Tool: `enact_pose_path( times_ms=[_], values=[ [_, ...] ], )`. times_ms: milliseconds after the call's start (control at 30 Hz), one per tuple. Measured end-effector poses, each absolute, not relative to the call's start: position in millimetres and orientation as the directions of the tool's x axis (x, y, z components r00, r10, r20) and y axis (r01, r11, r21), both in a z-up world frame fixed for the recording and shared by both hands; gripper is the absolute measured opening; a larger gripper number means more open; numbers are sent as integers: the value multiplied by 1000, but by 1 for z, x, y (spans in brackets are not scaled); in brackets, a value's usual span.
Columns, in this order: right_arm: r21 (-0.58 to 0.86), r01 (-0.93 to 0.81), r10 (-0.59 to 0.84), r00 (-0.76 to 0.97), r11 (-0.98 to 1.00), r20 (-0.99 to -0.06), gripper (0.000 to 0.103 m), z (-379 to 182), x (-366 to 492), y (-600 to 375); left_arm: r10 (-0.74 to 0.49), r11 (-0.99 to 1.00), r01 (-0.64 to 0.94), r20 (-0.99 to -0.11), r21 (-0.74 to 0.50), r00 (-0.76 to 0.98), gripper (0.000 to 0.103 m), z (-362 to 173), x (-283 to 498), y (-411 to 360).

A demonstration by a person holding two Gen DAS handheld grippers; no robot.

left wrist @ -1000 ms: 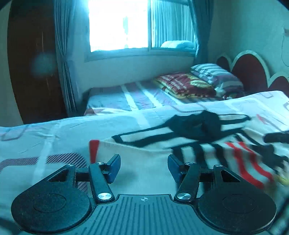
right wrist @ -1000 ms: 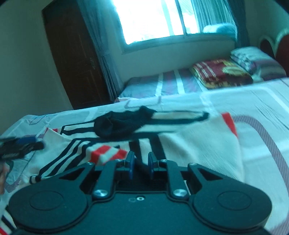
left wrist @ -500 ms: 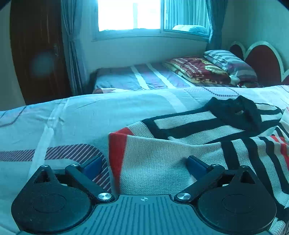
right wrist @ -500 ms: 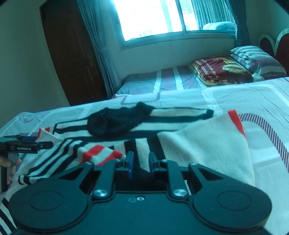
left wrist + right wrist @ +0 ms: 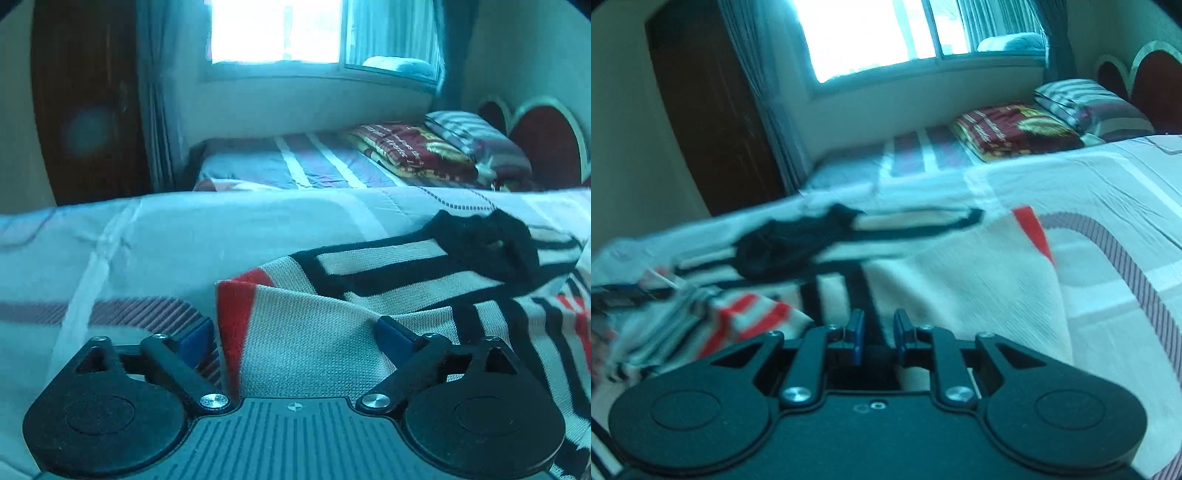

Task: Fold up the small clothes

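Observation:
A cream knit sweater (image 5: 388, 258) with black and red stripes and a black collar (image 5: 484, 240) lies on the bed sheet (image 5: 184, 236). Its red-edged sleeve end lies between the wide-spread fingers of my left gripper (image 5: 293, 330). Those jaws are closing, and the blue pads stand clear of the knit. In the right wrist view my right gripper (image 5: 878, 332) is nearly shut and still closing, pinching a dark fold of the sweater (image 5: 960, 280). The cream panel is folded over to its right. The left gripper (image 5: 624, 295) shows blurred at the far left edge.
Beyond this bed stands a second bed (image 5: 295, 166) with a folded red blanket (image 5: 410, 151) and a striped pillow (image 5: 476, 136). A dark wooden door (image 5: 85, 110) and curtains are on the left, under a bright window (image 5: 273, 29). A red headboard (image 5: 546, 133) is on the right.
My left gripper's jaws spread from half open to wide and dropped to straddle the sleeve end. The right gripper stayed pinched on the sweater and shifted a little; its view is now blurred.

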State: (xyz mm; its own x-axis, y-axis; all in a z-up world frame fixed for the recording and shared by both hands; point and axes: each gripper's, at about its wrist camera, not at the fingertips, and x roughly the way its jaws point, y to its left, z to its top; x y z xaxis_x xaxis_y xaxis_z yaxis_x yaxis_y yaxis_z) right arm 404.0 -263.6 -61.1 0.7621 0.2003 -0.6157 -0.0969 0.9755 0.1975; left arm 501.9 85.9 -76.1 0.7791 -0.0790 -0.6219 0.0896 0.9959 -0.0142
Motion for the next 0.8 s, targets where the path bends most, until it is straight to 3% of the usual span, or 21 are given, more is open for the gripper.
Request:
enact_pose_path(
  times_ms=[100, 133, 233, 367, 467, 600, 700, 800],
  values=[
    [192, -93, 194, 764, 977, -615, 14, -61, 406, -263, -52, 998, 60, -609, -6, 792, 93, -71, 498, 83],
    [196, -97, 199, 768, 976, -609, 19, -57, 405, -263, -33, 999, 47, -591, 9, 806, 88, -67, 490, 81],
    [241, -175, 282, 785, 955, -551, 22, -44, 396, -254, -80, 997, 70, -548, -40, 833, 88, -48, 467, 60],
    [240, -293, 379, 735, 925, -563, 19, -45, 400, -217, -116, 992, 122, -583, -28, 804, 88, -52, 450, 2],
    [93, -303, 288, 704, 949, -650, 17, -64, 410, -191, -71, 992, 119, -630, 35, 774, 89, -76, 445, -26],
    [8, -299, 233, 727, 954, -646, 16, -56, 405, -184, -60, 997, 77, -609, 3, 791, 90, -67, 435, -17],
    [70, -295, 280, 764, 953, -582, 16, -44, 396, -187, -88, 996, 84, -584, -34, 807, 90, -56, 429, -19],
    [65, -325, 296, 739, 943, -605, 16, -49, 402, -174, -99, 995, 96, -603, -37, 792, 90, -61, 437, -32]
  ],
)
